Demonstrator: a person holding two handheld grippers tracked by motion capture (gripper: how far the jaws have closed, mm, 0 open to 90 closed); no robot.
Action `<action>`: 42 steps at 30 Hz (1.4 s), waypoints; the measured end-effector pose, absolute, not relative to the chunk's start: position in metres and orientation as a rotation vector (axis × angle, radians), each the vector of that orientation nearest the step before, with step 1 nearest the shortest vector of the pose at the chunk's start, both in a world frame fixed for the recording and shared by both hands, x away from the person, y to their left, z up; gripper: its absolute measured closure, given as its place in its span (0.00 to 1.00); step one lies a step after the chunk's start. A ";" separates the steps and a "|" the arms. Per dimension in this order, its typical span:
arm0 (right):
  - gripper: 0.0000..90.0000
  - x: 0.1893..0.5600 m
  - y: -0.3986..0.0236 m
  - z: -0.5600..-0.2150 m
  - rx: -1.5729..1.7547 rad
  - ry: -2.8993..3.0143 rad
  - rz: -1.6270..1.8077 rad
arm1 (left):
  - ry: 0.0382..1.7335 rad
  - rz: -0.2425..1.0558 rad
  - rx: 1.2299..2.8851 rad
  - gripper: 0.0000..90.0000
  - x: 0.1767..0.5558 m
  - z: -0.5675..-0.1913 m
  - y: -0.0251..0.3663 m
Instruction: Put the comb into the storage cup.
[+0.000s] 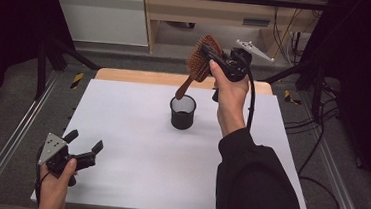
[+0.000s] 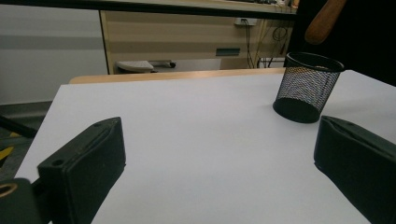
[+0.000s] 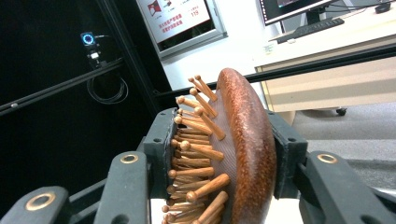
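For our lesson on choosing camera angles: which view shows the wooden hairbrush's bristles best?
The right gripper view: the hairbrush sits clamped in the right gripper, its pegs close and sharp. The high view shows the whole brush small above the mesh cup; the left gripper view shows its handle tip.

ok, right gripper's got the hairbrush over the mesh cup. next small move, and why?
Probably lower the hairbrush straight down: its handle tip hangs just above the mesh cup's open rim, tilted, not yet inside. The right gripper clamps the brush head, so it should stay shut. The left gripper rests open near the table's front-left corner.
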State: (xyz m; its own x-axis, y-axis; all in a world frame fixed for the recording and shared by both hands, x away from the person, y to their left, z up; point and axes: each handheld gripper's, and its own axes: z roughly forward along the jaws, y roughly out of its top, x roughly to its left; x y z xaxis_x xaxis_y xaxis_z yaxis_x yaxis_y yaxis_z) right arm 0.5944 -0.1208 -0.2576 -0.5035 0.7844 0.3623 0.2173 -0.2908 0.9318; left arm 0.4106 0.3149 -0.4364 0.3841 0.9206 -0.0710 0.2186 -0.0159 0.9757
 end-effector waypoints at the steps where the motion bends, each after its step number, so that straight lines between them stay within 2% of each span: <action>1: 0.58 0.595 -0.121 -0.258 1.250 1.544 1.843 | 1.066 0.776 1.509 0.03 0.411 -0.436 0.315; 42: 0.58 0.602 -0.113 -0.301 1.265 1.669 1.722 | 1.079 0.753 1.476 0.03 0.411 -0.437 0.319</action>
